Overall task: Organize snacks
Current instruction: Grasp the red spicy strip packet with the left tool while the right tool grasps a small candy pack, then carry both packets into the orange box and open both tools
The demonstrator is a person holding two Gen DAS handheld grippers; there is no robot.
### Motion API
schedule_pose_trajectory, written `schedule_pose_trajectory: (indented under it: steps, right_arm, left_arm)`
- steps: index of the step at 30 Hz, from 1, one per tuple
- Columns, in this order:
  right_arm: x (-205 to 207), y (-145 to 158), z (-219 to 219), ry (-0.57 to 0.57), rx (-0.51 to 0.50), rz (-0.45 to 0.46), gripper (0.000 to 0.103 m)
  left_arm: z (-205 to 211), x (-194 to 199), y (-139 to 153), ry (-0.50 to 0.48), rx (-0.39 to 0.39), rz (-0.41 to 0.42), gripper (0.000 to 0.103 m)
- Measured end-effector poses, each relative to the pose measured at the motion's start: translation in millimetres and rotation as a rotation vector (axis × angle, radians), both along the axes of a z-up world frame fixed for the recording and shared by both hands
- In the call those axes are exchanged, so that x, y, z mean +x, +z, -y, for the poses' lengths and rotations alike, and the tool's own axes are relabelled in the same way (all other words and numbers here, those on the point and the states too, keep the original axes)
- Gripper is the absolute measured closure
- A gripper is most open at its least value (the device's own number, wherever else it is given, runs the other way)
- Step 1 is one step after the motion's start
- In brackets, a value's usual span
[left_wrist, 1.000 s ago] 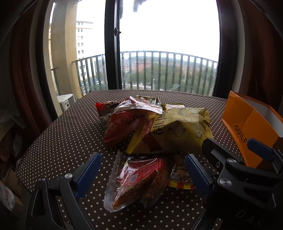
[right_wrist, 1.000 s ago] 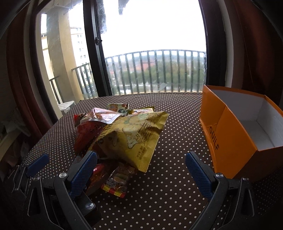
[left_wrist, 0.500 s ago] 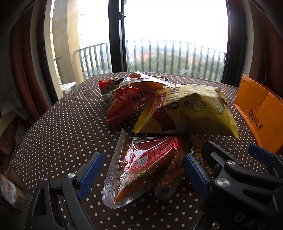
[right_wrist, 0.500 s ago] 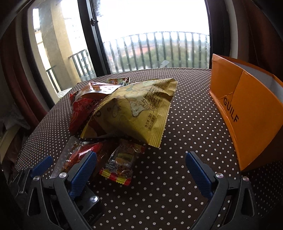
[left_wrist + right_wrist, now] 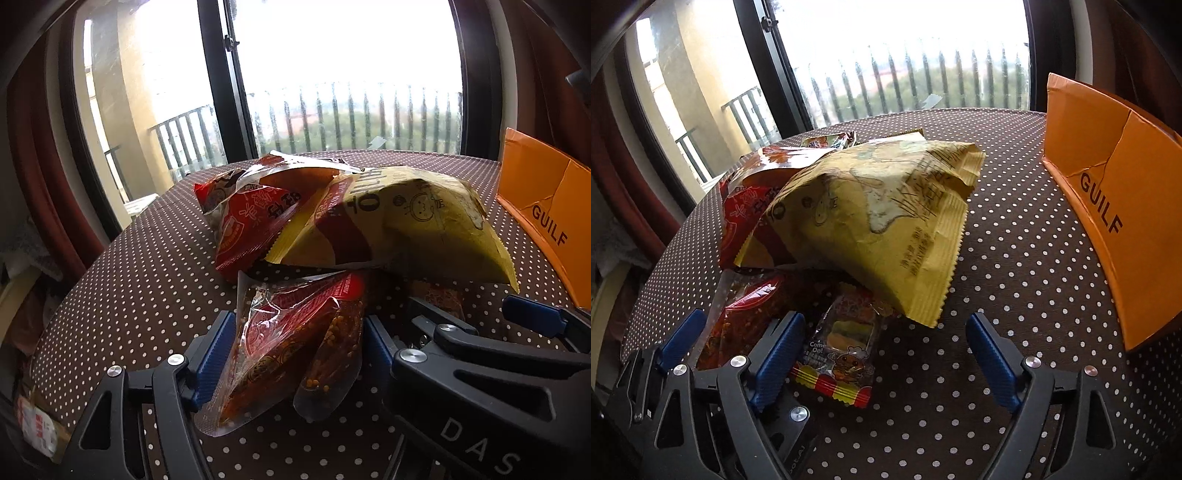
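The left wrist view shows what the right barely catches: a clear packet of red spicy snack lying on the dotted worktop, its long axis running from the near left up toward the far right, the sealed clear end nearest the camera. The left hand-held gripper straddles this packet; its jaws have just been closing, and the blue pads now sit right against the packet's two sides, though whether they actually press it I cannot tell. The right hand-held gripper's black frame crowds the lower right of this view.

The right wrist view reveals a small burger-candy packet that the other camera hardly sees, lying just under the lower corner of the big yellow chip bag. Its long axis points away from the camera, striped red-and-yellow end nearest. The right hand-held gripper has also been closing its jaws, but they stand well apart: the left pad is just beside the candy packet, the right pad over bare cloth.

The yellow bag lies aslant across the heap, serrated end toward the camera in the right view, resting on a red bag behind it. An orange box marked GUILF stands on the worktop to the right, apart from the pile.
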State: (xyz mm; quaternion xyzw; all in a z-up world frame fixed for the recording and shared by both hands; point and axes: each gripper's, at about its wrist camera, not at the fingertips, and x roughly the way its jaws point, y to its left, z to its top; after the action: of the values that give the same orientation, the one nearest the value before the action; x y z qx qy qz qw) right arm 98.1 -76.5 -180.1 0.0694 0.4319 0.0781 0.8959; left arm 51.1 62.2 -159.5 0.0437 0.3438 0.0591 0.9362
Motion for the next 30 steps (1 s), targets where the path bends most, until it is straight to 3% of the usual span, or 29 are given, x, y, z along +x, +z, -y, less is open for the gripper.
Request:
schedule_pose_trajectory:
  steps: [4, 9, 14, 30]
  right_arm:
    - [2, -3, -5, -0.007, -0.005, -0.017, 0.02]
    - [-2, -5, -12, -0.001, -0.085, -0.001, 0.04]
    - [-6, -4, -8, 0.008, -0.087, -0.007, 0.063]
    - [-34, 7, 9, 0.001, -0.055, 0.02, 0.066]
  left_arm:
    - [-5, 4, -3, -0.009, -0.004, -0.019, 0.039]
    - [-8, 6, -6, -0.017, -0.026, -0.027, 0.041]
    - [-4, 2, -4, -0.036, -0.022, -0.031, 0.053]
    - [18, -33, 7, -0.07, -0.068, -0.025, 0.062]
